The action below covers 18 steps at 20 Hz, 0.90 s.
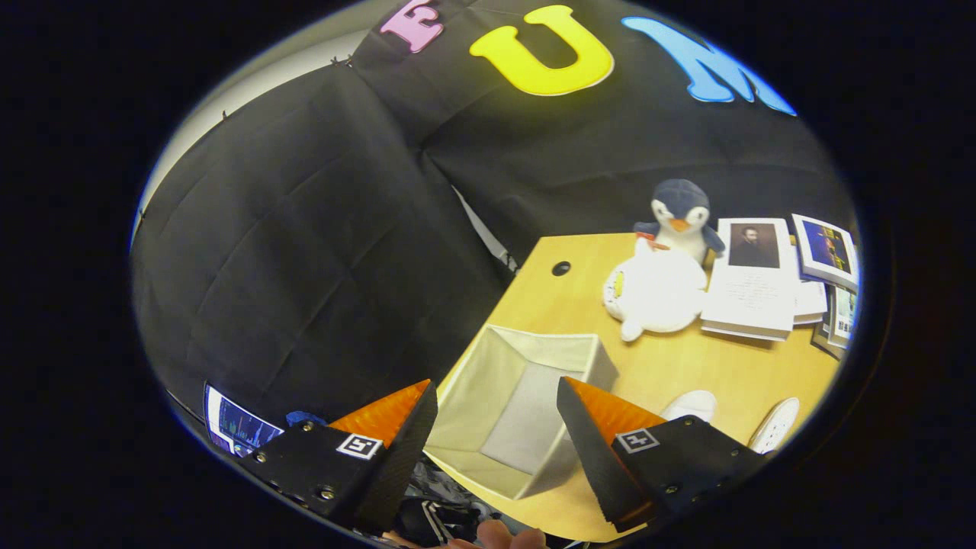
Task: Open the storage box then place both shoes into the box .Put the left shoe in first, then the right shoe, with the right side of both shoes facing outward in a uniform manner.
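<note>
A: The hand-held gripper [496,396] hangs above the surface [686,366], fingers spread wide and grasping nothing.

B: And the box [518,396]?

A: Right between the fingers and just ahead of them, at the near corner of the surface. It's pale fabric, top open, and the inside looks bare.

B: Shoes?

A: Two white shapes, partly hidden behind the right finger. One shoe [690,404] is just beyond that fingertip, the second shoe [774,425] farther right, both on the surface and apart from the box. Which is left or right, he cannot tell.

B: Anything beyond?

A: A white plush [656,293] lies past the box, a penguin [681,217] upright just behind it, touching or nearly so. Books [751,282] are stacked beside them to the right. Fingertips of a hand [499,536] peek in below the hand-held gripper, and a screen [236,427] glows beyond the left finger.
</note>
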Tool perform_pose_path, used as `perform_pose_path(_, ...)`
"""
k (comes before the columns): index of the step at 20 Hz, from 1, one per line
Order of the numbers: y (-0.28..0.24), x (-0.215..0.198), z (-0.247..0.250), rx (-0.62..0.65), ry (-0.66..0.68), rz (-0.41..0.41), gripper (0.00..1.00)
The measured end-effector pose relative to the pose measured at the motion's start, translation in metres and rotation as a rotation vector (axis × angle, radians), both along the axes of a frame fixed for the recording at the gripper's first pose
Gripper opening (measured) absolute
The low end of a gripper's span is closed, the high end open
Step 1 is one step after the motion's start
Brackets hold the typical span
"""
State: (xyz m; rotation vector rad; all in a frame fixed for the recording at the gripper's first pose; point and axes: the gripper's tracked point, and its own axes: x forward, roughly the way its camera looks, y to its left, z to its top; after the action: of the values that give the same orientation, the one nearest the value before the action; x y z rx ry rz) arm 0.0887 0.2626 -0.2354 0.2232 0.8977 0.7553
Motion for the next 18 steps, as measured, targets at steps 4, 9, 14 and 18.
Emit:
perform_pose_path(4, -0.055, -0.002, -0.03, -0.05, 0.055, -0.064, 0.96)
perform_pose_path(9, -0.101, -0.003, -0.042, -0.082, 0.089, -0.126, 0.96)
perform_pose_path(14, -0.125, -0.005, -0.054, -0.115, 0.112, -0.151, 0.96)
perform_pose_path(18, -0.127, -0.007, -0.055, -0.103, 0.129, -0.157, 0.96)
